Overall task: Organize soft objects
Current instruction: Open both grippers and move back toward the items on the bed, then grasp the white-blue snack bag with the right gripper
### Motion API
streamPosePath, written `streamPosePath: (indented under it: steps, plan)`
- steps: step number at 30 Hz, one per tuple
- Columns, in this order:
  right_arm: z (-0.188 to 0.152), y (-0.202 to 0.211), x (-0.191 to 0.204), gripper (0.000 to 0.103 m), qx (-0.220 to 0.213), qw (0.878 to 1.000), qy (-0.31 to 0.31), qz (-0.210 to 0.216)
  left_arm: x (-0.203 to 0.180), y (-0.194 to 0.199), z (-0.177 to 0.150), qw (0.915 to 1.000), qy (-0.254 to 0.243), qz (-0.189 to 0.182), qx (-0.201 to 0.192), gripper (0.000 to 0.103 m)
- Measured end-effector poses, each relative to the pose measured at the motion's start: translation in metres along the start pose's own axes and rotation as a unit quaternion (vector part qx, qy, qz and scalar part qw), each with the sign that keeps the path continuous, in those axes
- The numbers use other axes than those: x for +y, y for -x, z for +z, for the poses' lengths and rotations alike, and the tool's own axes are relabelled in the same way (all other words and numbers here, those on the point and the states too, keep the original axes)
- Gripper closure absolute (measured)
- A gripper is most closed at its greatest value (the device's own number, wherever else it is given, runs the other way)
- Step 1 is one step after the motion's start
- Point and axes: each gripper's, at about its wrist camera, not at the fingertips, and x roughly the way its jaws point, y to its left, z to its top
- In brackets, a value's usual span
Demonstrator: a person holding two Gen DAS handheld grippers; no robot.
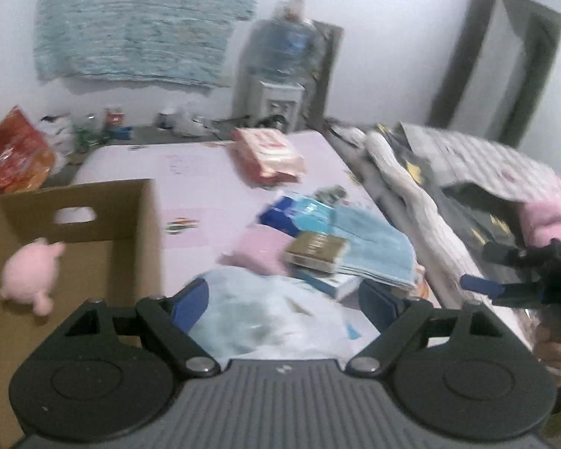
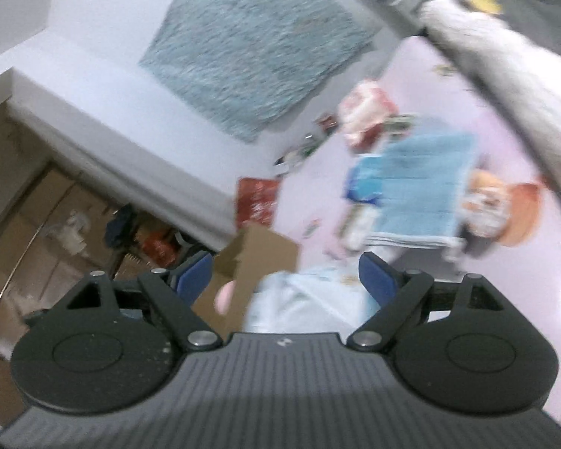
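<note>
Both the left gripper (image 1: 284, 301) and the right gripper (image 2: 286, 280) are released and empty, and the crumpled pale-blue plastic bag (image 1: 265, 314) lies at the pink table's (image 1: 205, 172) near edge, nearer the left one, beside the brown cardboard box (image 1: 93, 224).

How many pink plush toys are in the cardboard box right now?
1. The pink plush toy lies inside the cardboard box, against its left side. The box floor is partly out of view, so more may be hidden.
</note>
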Motion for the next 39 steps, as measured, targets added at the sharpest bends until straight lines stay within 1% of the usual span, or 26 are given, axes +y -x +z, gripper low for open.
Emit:
streamPosePath:
  steps: [2,3,5,6,8,9,10,11,12,13,14,15,17,21,24,26,28,30,31,33,35,39]
  plan:
    - [-0.010,0.000,-0.016,0.017,-0.009,1.000,-0.013,-0.016,-0.020,-0.017,0.004,0.9999,-0.010,-0.005,0.008,0.021]
    - [-0.014,-0.003,-0.025,0.017,-0.014,0.999,-0.018,-0.025,-0.029,-0.027,0.007,0.9998,-0.017,-0.004,0.011,0.022]
    - [-0.016,-0.010,-0.041,0.017,-0.019,0.999,-0.024,-0.042,-0.043,-0.043,0.011,0.9995,-0.027,0.004,0.013,0.031]
    - [-0.017,-0.017,-0.044,0.017,-0.023,0.998,-0.025,-0.051,-0.048,-0.052,0.014,0.9994,-0.031,0.011,0.014,0.035]
    - [-0.014,-0.029,-0.055,0.019,-0.032,0.997,-0.022,-0.073,-0.058,-0.070,0.015,0.9990,-0.035,0.019,0.020,0.046]
    - [-0.011,-0.040,-0.057,0.020,-0.036,0.996,-0.023,-0.082,-0.062,-0.077,0.016,0.9990,-0.034,0.018,0.024,0.048]
    - [-0.007,-0.047,-0.061,0.024,-0.040,0.995,-0.024,-0.090,-0.064,-0.086,0.015,0.9989,-0.032,0.015,0.031,0.052]
    - [-0.003,-0.053,-0.065,0.027,-0.043,0.994,-0.023,-0.097,-0.066,-0.093,0.015,0.9988,-0.029,0.012,0.038,0.060]
    - [0.001,-0.062,-0.070,0.029,-0.043,0.993,-0.024,-0.107,-0.067,-0.098,0.013,0.9986,-0.027,0.012,0.043,0.063]
    - [0.005,-0.066,-0.074,0.034,-0.042,0.992,-0.030,-0.115,-0.069,-0.105,0.012,0.9983,-0.027,0.018,0.049,0.069]
    - [0.007,-0.070,-0.079,0.035,-0.039,0.991,-0.038,-0.118,-0.070,-0.111,0.011,0.9978,-0.028,0.029,0.053,0.070]
    - [0.008,-0.074,-0.082,0.035,-0.037,0.991,-0.044,-0.117,-0.071,-0.114,0.009,0.9973,-0.029,0.039,0.055,0.070]
    - [0.008,-0.074,-0.080,0.035,-0.040,0.992,-0.037,-0.114,-0.070,-0.117,0.008,0.9966,-0.032,0.047,0.060,0.070]
    - [-0.010,-0.056,-0.070,0.035,-0.048,0.993,-0.030,-0.102,-0.061,-0.122,0.012,0.9948,-0.030,0.059,0.078,0.067]
    - [-0.029,-0.044,-0.066,0.035,-0.037,0.995,-0.047,-0.081,-0.050,-0.124,0.019,0.9933,-0.017,0.076,0.085,0.060]
    - [-0.040,-0.050,-0.070,0.035,-0.016,0.996,-0.076,-0.047,-0.043,-0.129,0.023,0.9926,-0.005,0.079,0.093,0.051]
    - [-0.049,-0.070,-0.075,0.035,0.018,0.995,-0.101,-0.018,-0.035,-0.141,0.026,0.9900,0.010,0.066,0.124,0.049]
    - [-0.054,-0.097,-0.076,0.035,0.045,0.993,-0.112,0.002,-0.024,-0.156,0.026,0.9859,0.038,0.051,0.155,0.049]
    - [-0.055,-0.109,-0.076,0.035,0.054,0.992,-0.114,0.005,-0.020,-0.161,0.026,0.9845,0.048,0.053,0.160,0.051]
    - [-0.057,-0.133,-0.077,0.037,0.067,0.990,-0.121,0.013,-0.018,-0.166,0.025,0.9837,0.050,0.061,0.162,0.053]
    - [-0.057,-0.154,-0.081,0.043,0.081,0.987,-0.137,0.020,-0.018,-0.165,0.026,0.9843,0.051,0.058,0.158,0.058]
    - [-0.061,-0.183,-0.091,0.050,0.097,0.980,-0.170,0.038,-0.011,-0.163,0.027,0.9829,0.074,0.046,0.162,0.058]
